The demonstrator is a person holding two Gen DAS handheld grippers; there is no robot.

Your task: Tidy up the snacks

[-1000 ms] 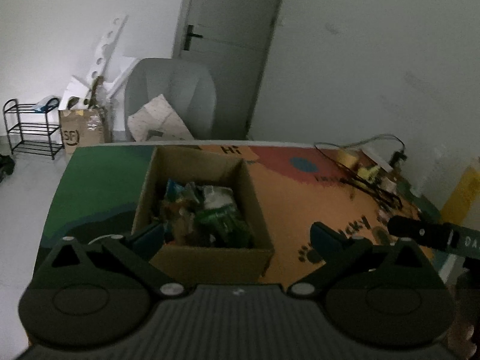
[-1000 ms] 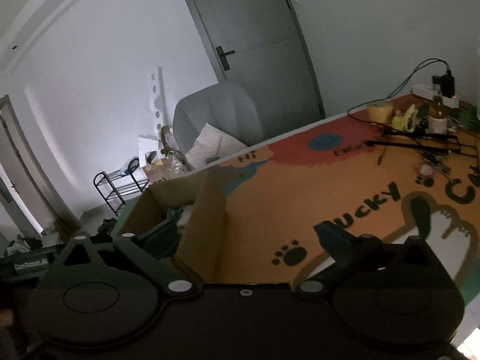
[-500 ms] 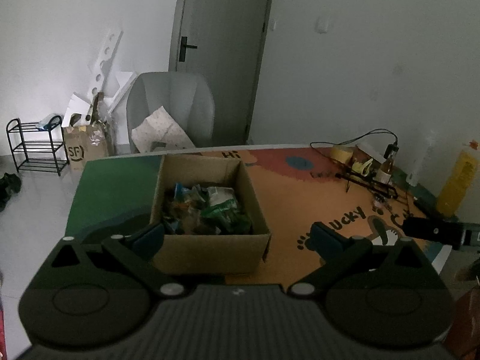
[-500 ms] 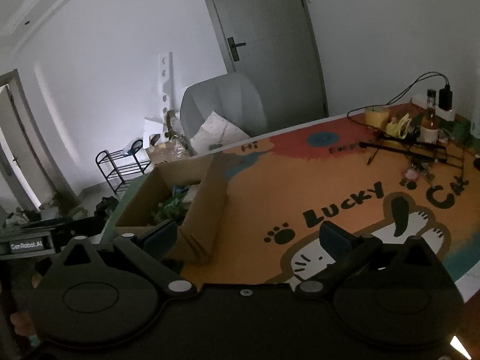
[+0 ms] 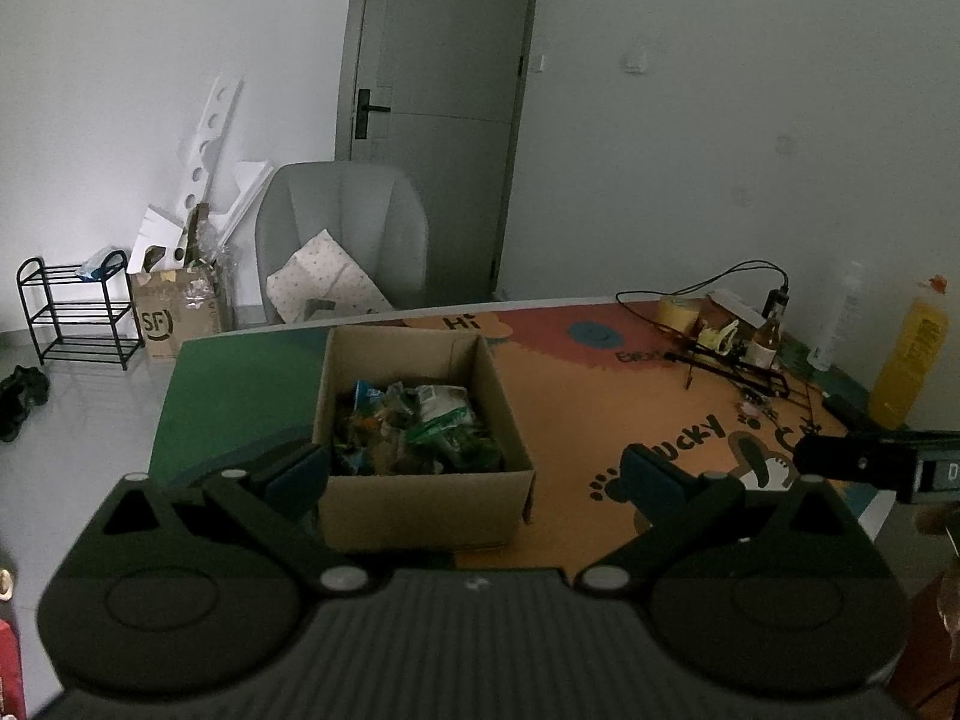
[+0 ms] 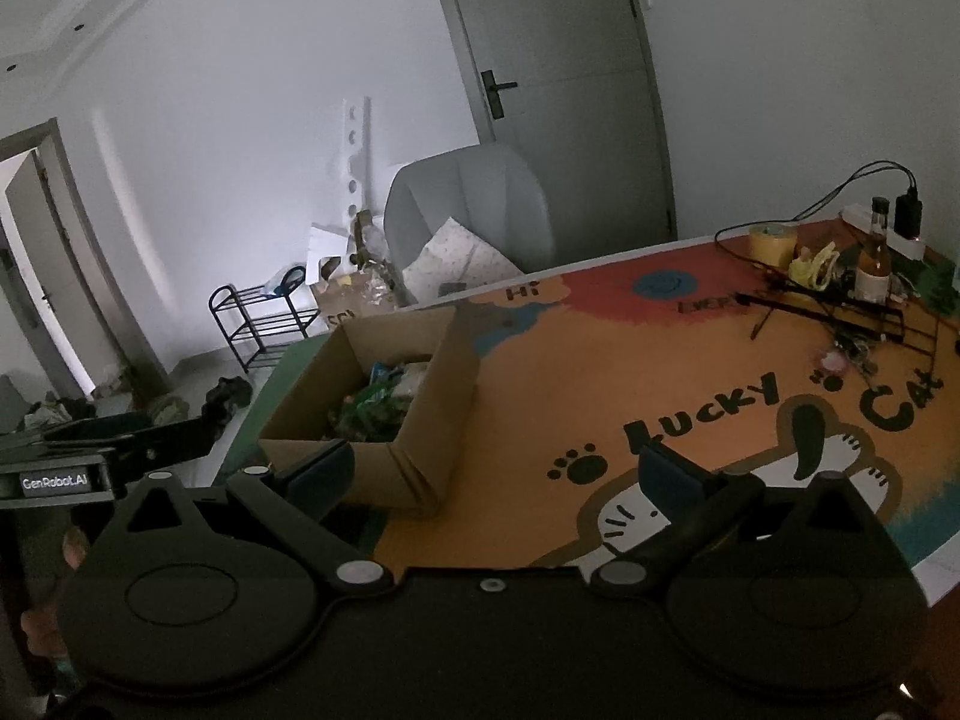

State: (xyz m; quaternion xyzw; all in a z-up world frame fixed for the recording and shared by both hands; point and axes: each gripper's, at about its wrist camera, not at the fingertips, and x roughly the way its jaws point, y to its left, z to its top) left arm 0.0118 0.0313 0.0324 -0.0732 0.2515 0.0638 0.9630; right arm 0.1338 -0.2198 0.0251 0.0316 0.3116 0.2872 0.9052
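An open cardboard box [image 5: 420, 504] stands on the table near its front edge, with several snack packets [image 5: 420, 426] piled inside. My left gripper [image 5: 474, 474] is open, held back from the box's near wall with nothing between its fingers. In the right wrist view the same cardboard box [image 6: 432, 420] sits left of centre, and the snack packets [image 6: 375, 402] show over its rim. My right gripper [image 6: 495, 471] is open and empty above the mat, to the right of the box. The right gripper's body [image 5: 870, 462] shows at the left view's right edge.
A colourful mat [image 6: 660, 372] with "LUCKY CAT" covers the table. Cables, a tape roll [image 6: 771, 243], a small bottle [image 6: 873, 261] and clutter lie at the far right corner. A yellow bottle [image 5: 909, 351] stands at the right edge. A grey chair [image 5: 342, 234] and a door stand behind.
Both grippers have pulled back and up from the box, so it looks smaller and farther away. Both stayed open and empty.
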